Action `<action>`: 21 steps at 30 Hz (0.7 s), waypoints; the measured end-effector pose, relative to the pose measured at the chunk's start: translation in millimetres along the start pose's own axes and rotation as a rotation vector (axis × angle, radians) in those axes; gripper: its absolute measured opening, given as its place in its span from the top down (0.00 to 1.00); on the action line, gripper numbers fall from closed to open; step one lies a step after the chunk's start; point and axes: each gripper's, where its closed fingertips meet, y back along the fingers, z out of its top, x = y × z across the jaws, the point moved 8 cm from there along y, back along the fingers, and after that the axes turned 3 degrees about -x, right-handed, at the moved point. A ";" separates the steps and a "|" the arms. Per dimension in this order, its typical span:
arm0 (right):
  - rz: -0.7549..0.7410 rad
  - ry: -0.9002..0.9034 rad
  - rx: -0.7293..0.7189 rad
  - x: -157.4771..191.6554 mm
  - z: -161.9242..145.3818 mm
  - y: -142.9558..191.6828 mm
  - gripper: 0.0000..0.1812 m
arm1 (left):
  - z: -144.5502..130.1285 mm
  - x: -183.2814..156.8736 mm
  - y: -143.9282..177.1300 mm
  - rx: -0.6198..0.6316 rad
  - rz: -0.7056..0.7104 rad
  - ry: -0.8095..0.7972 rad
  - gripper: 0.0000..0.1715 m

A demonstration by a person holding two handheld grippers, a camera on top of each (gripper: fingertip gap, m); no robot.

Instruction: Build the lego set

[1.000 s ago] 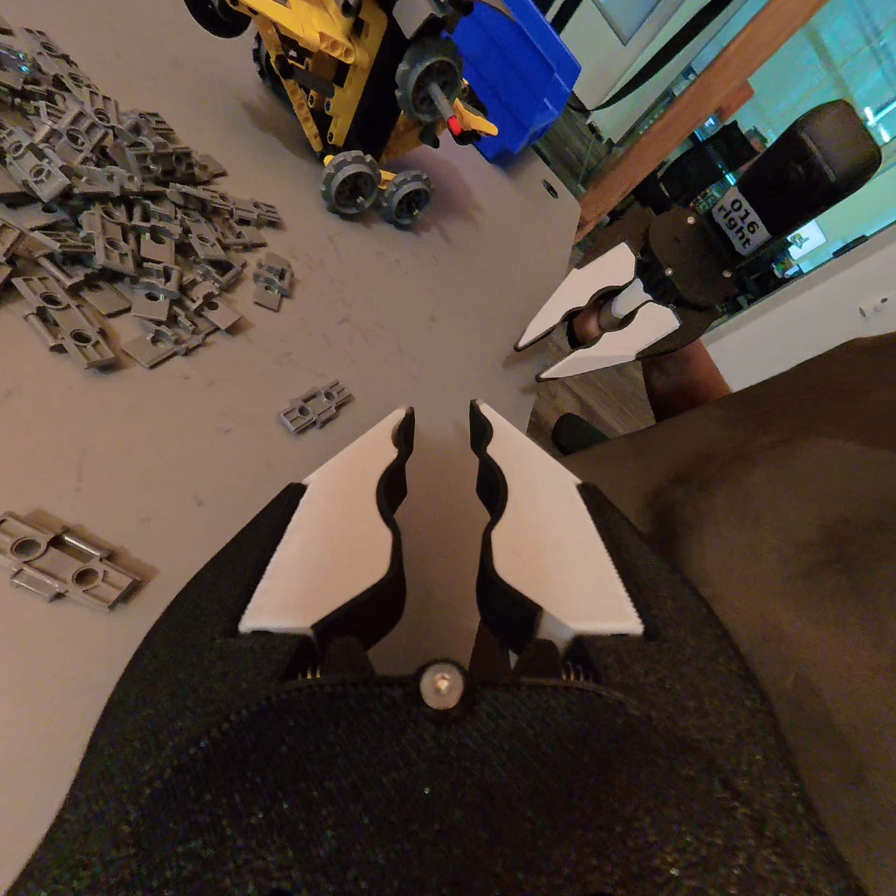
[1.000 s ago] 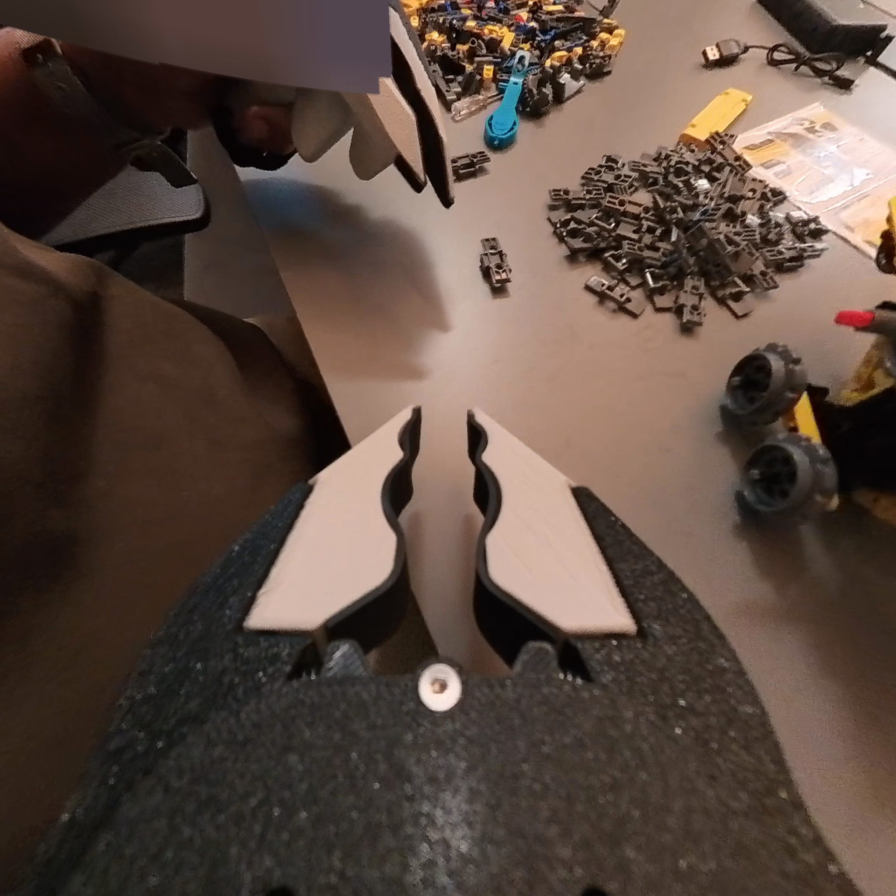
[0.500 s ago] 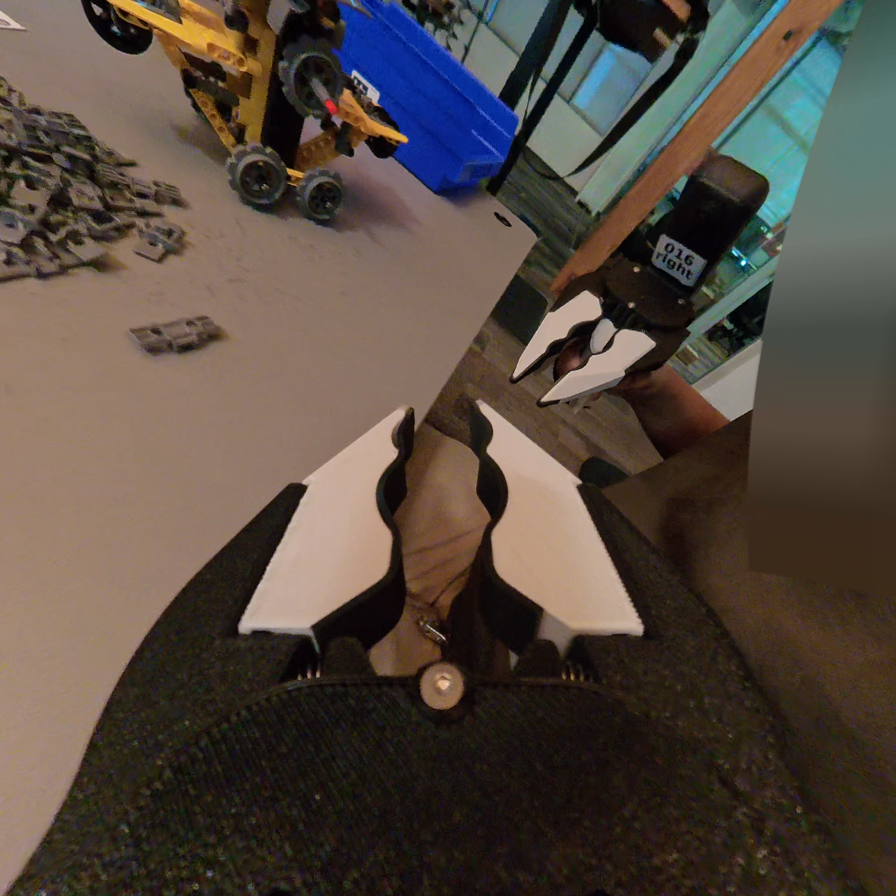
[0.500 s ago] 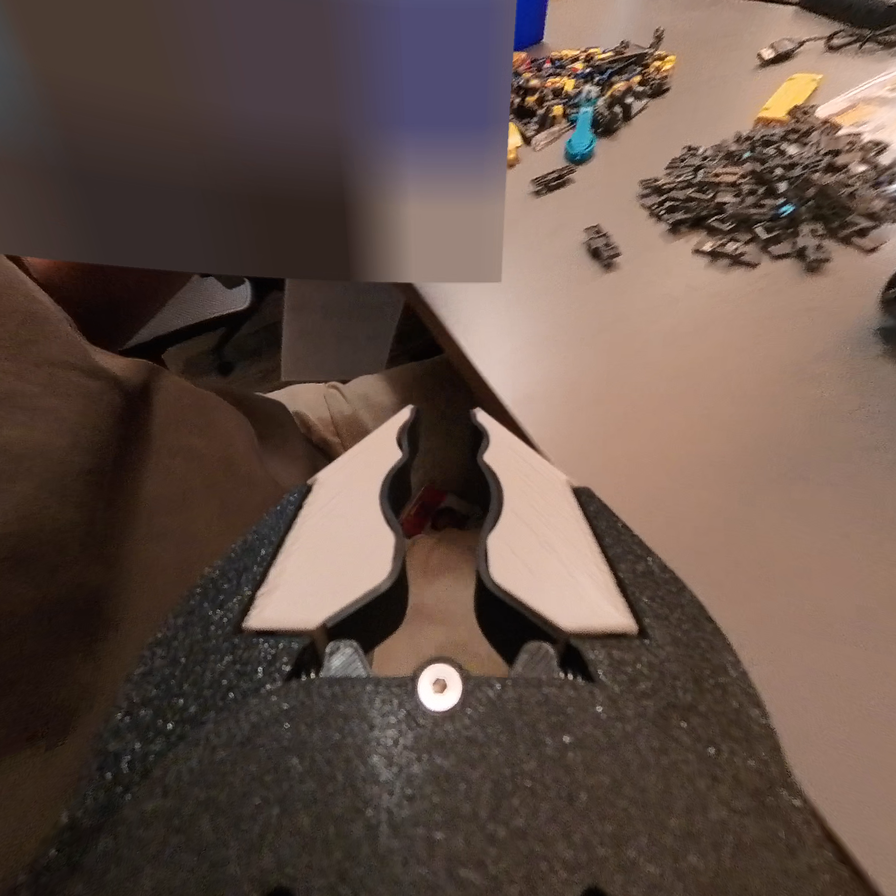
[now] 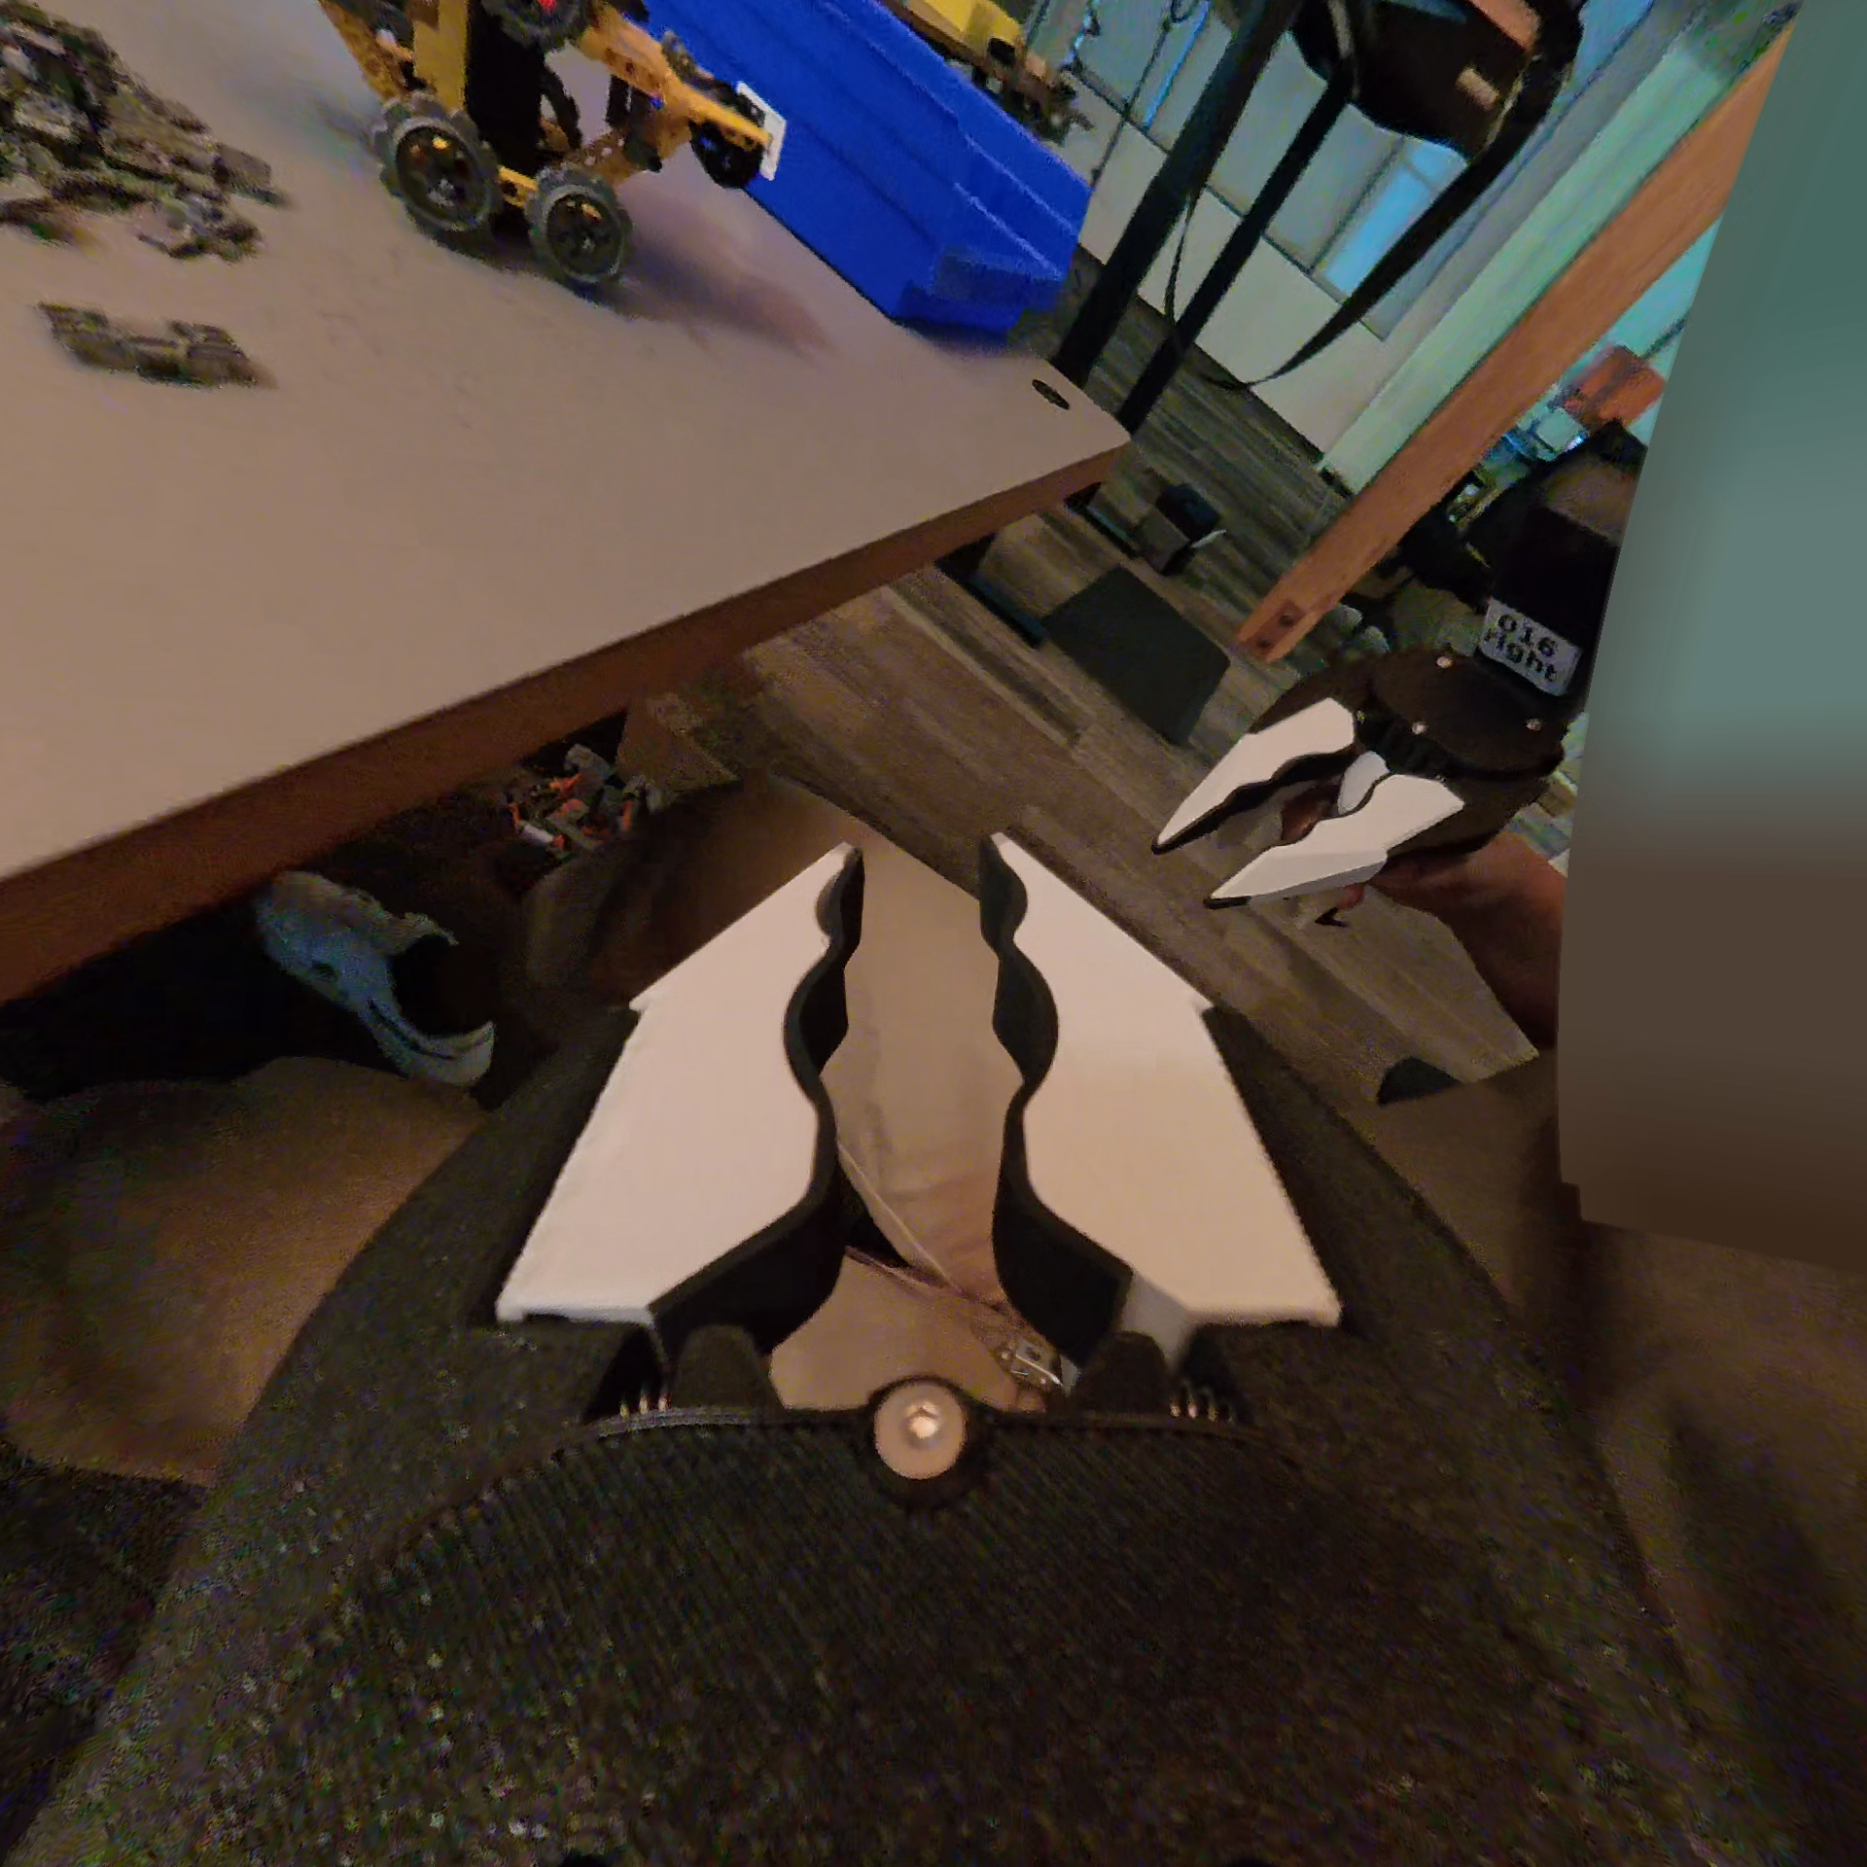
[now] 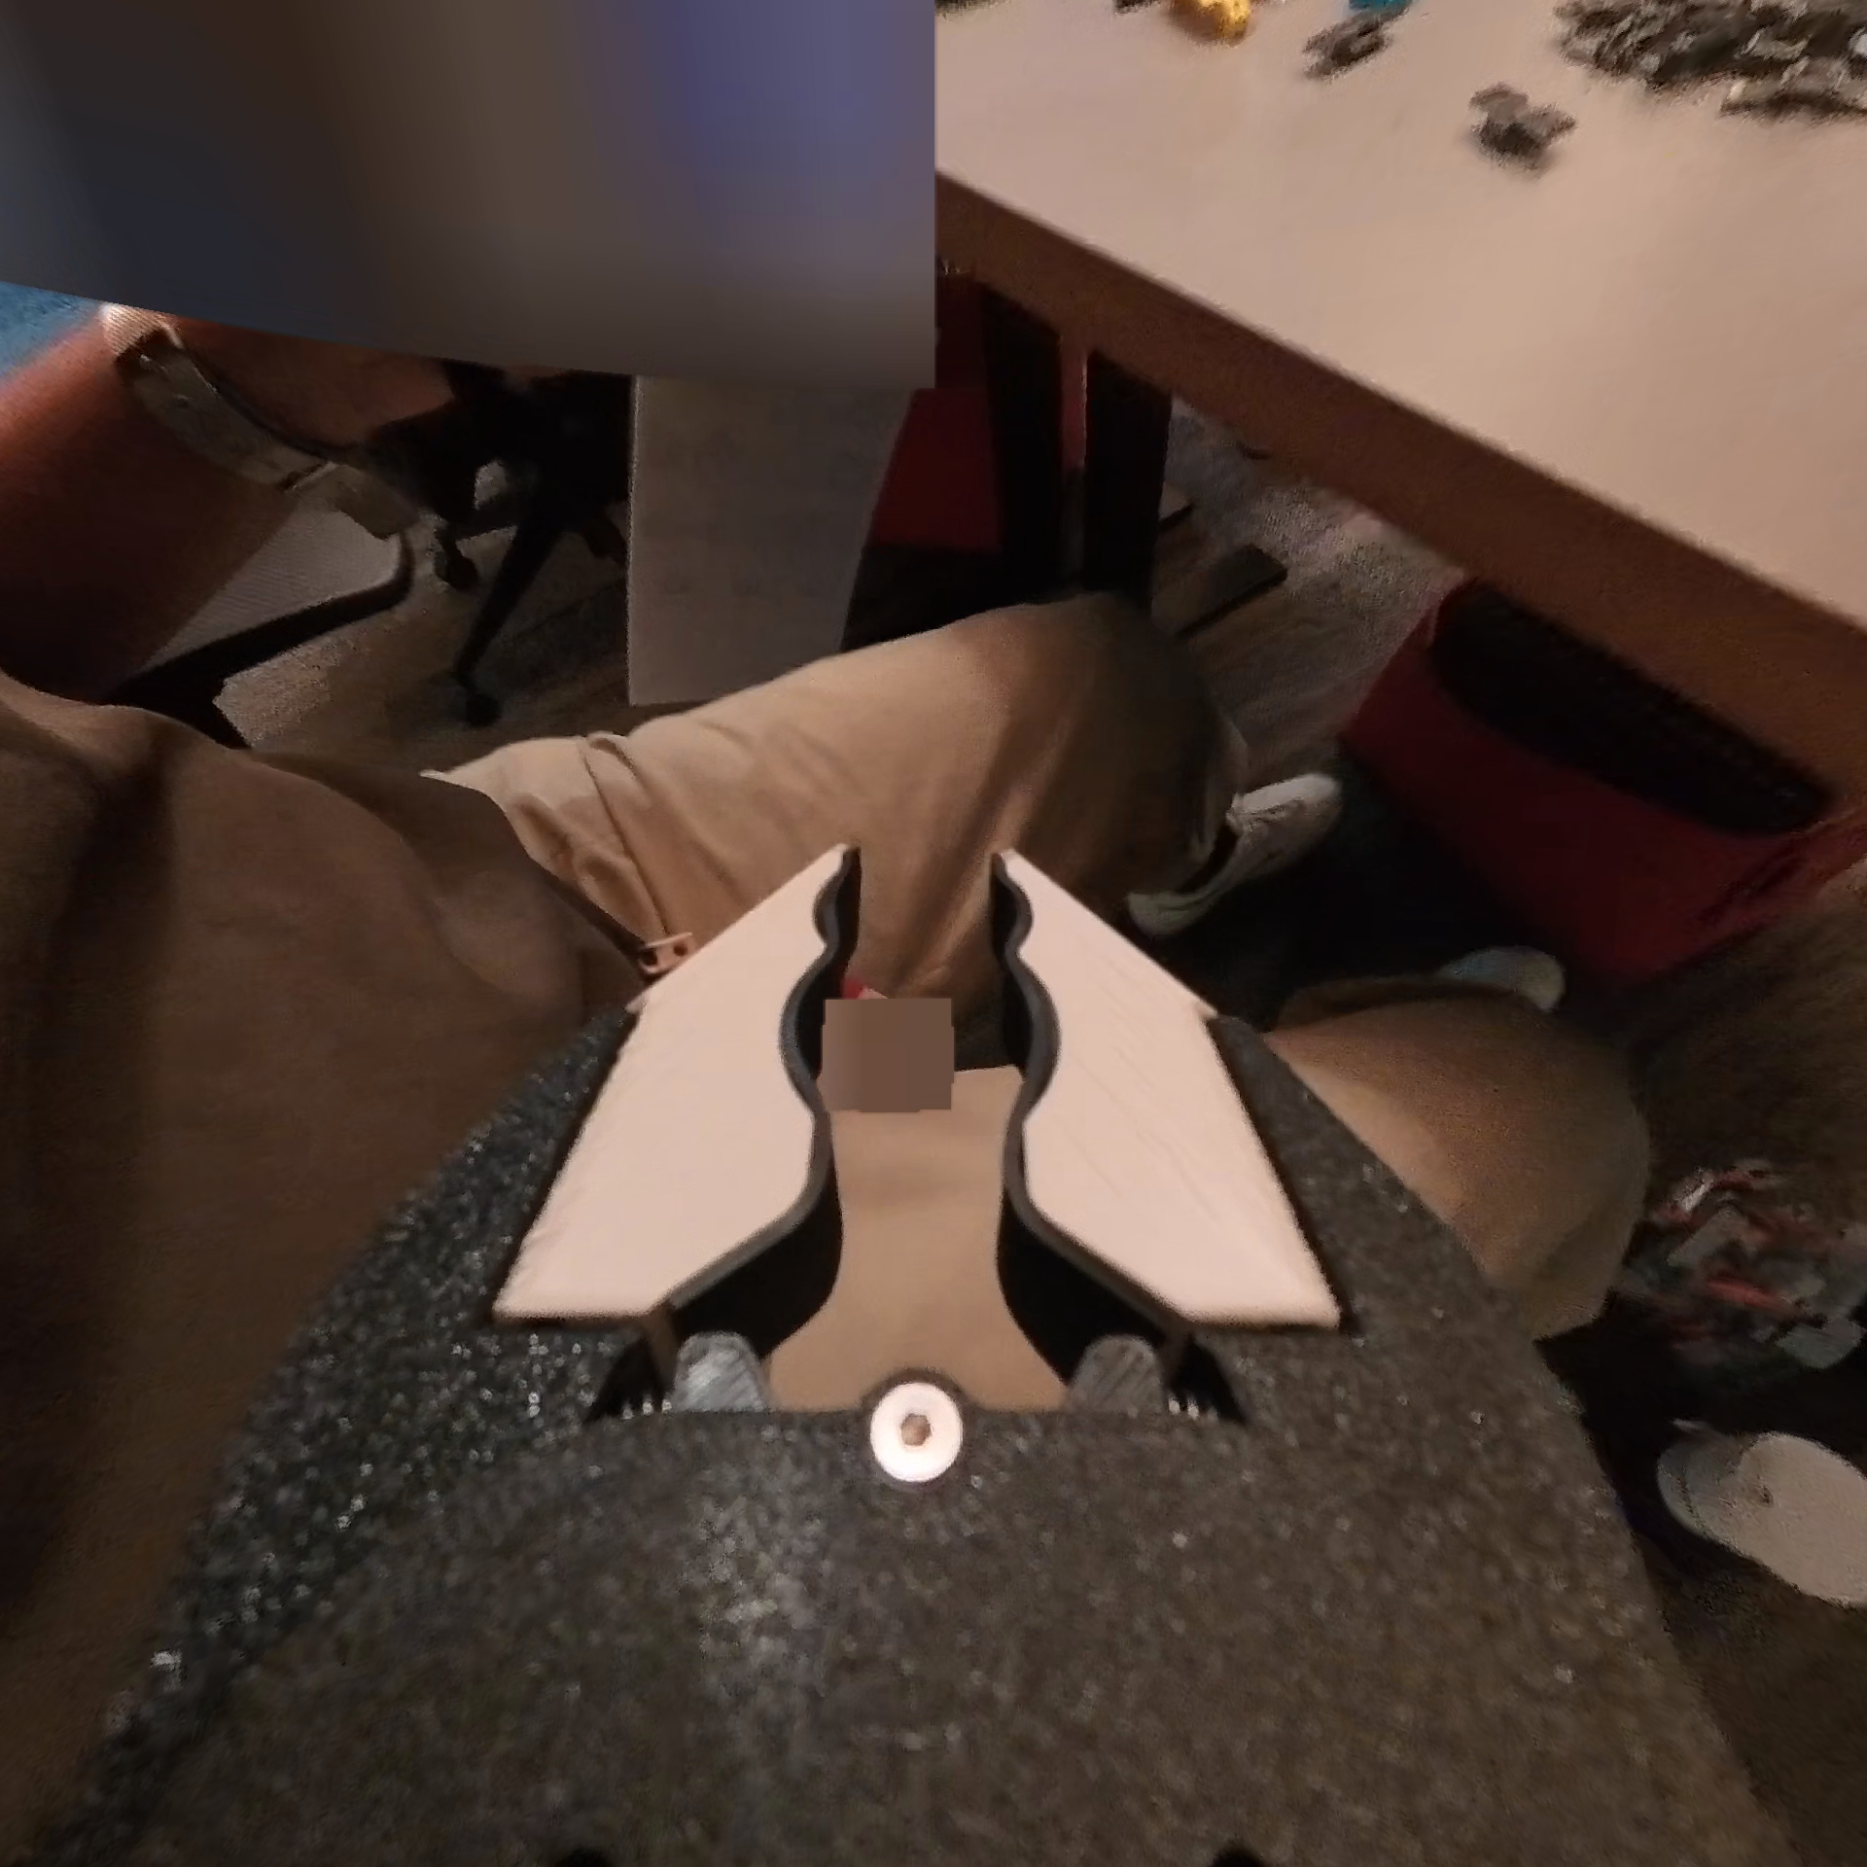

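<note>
My left gripper (image 5: 924, 859) is open and empty. It hangs below the table's front edge (image 5: 505, 707), over the person's tan trouser leg (image 5: 909, 1061). My right gripper (image 6: 924, 869) is also open and empty, over the same lap (image 6: 859, 748). It shows in the left wrist view (image 5: 1187, 871) at the right, held in a hand with its jaws a little apart. On the table top stand a yellow brick-built vehicle (image 5: 525, 131) and a pile of grey bricks (image 5: 91, 131), with a joined grey pair (image 5: 152, 344) apart from it.
A blue bin (image 5: 889, 172) sits at the table's far corner. Under the table are a red bin (image 6: 1566, 788), shoes (image 6: 1243, 849), an office chair base (image 6: 505, 566) and loose bricks on the floor (image 6: 1748, 1283). A wooden beam (image 5: 1465, 424) slants at the right.
Both grippers have dropped from above the table top to below its front edge, over the lap. Their jaws have kept the same gap.
</note>
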 end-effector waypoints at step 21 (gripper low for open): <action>-0.151 0.116 -0.036 60.5 -22.2 -38.0 0.76 | -64.0 -39.4 70.5 -0.012 0.150 0.027 0.82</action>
